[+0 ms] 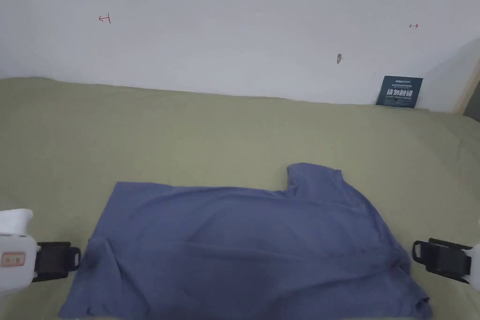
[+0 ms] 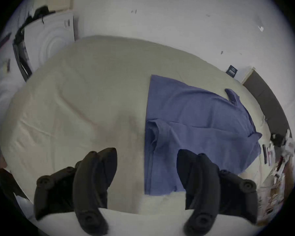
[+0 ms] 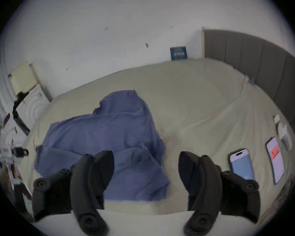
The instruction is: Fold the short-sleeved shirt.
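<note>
The blue short-sleeved cotton shirt [image 1: 243, 246] lies spread on the pale olive-green bedsheet [image 1: 187, 138], its length running sideways in front of me. One short sleeve [image 1: 314, 178] sticks out from the shirt's far edge, toward the white wall [image 1: 225, 26]. The cloth is mostly flat but rumpled, with long soft creases across its middle and a bunched fold at the end nearest my right side.

My left gripper [image 1: 75, 260] hangs just beside the shirt's left edge, its black jaws spread wide with nothing between them; in the left gripper view [image 2: 146, 168] one jaw is over bare sheet and the other over the shirt's edge, and I cannot tell whether either touches the cloth. My right gripper [image 1: 415, 250] sits just off the shirt's rumpled right end, jaws likewise wide apart and empty [image 3: 146, 170].

Two smartphones with lit screens [image 3: 242, 164] lie on the sheet, well to the right of the shirt.
</note>
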`<action>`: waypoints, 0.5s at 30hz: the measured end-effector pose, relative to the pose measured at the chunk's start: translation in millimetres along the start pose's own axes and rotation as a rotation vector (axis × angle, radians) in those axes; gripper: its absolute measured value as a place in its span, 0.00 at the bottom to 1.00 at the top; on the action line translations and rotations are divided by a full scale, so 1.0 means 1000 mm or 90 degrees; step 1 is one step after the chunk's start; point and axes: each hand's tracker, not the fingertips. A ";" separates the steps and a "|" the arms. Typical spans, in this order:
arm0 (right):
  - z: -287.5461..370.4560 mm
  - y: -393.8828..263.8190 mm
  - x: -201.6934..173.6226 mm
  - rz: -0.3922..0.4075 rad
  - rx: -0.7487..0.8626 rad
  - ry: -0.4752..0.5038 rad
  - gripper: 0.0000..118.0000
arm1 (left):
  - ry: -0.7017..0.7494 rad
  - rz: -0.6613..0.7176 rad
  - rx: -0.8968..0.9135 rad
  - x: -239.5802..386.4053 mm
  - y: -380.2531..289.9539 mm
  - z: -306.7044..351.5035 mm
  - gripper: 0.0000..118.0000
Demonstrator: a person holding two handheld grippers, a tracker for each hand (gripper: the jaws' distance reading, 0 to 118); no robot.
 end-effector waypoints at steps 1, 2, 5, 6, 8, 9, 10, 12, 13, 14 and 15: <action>0.011 -0.005 -0.002 0.023 0.008 -0.008 0.58 | -0.004 -0.016 0.021 0.001 -0.007 0.012 0.58; 0.025 -0.011 -0.006 0.048 0.008 -0.024 0.44 | -0.006 -0.032 0.050 0.002 -0.018 0.026 0.42; 0.046 -0.037 -0.006 0.064 0.011 -0.031 0.00 | -0.016 -0.025 0.093 0.004 -0.052 0.044 0.00; 0.055 -0.046 -0.008 0.057 0.008 -0.018 0.00 | -0.049 -0.012 0.093 0.002 -0.061 0.047 0.00; 0.064 -0.063 -0.011 0.040 -0.002 0.013 0.00 | -0.065 -0.001 0.074 0.014 -0.077 0.052 0.00; 0.065 -0.069 -0.012 0.039 -0.011 0.011 0.00 | -0.065 -0.002 0.062 0.015 -0.081 0.046 0.00; 0.064 -0.072 -0.013 0.039 -0.022 0.008 0.00 | -0.061 -0.005 0.053 0.016 -0.083 0.040 0.00; 0.059 -0.081 -0.013 0.049 -0.038 0.005 0.00 | -0.059 -0.004 0.041 0.014 -0.087 0.025 0.00; 0.059 -0.082 -0.014 0.049 -0.043 0.002 0.00 | -0.058 0.003 0.037 0.014 -0.086 0.018 0.06; 0.058 -0.083 -0.014 0.046 -0.047 0.001 0.00 | -0.060 0.014 0.032 0.012 -0.083 0.009 0.21; 0.057 -0.084 -0.014 0.041 -0.051 0.005 0.00 | -0.057 0.024 0.030 0.012 -0.080 -0.001 0.54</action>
